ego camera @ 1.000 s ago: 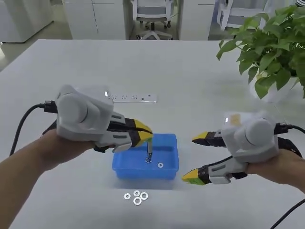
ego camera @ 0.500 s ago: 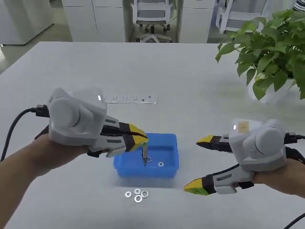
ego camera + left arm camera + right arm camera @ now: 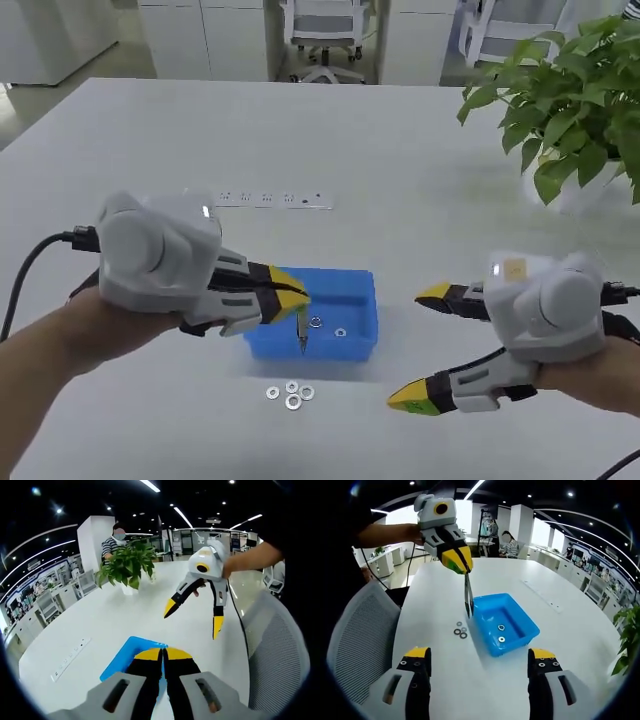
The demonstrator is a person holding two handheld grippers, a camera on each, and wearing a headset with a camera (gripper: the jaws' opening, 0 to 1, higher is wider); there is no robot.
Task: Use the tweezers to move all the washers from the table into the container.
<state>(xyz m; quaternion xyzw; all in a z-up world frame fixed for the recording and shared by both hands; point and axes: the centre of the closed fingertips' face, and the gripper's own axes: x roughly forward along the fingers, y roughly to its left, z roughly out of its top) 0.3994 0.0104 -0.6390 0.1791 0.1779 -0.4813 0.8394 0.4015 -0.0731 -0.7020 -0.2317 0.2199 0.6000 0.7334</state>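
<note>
My left gripper (image 3: 300, 293) is shut on a pair of metal tweezers (image 3: 302, 333) that point down over the near wall of the blue container (image 3: 352, 289). Two washers (image 3: 316, 322) lie on the container's floor. Several more washers (image 3: 291, 393) sit in a small cluster on the table just in front of it. In the right gripper view the tweezers (image 3: 468, 597) hang from the left gripper (image 3: 456, 560) between the container (image 3: 520, 630) and the loose washers (image 3: 460, 630). My right gripper (image 3: 430, 345) stands open to the right of the container, holding nothing.
A white power strip (image 3: 270, 199) lies behind the container. A potted plant (image 3: 570, 100) stands at the table's far right. Office chairs (image 3: 325, 30) stand beyond the far edge. A cable (image 3: 30, 270) trails from the left gripper.
The tweezers have drawn back from the container's middle to its near wall. A second washer now lies loose on the container floor. The right gripper has sunk slightly.
</note>
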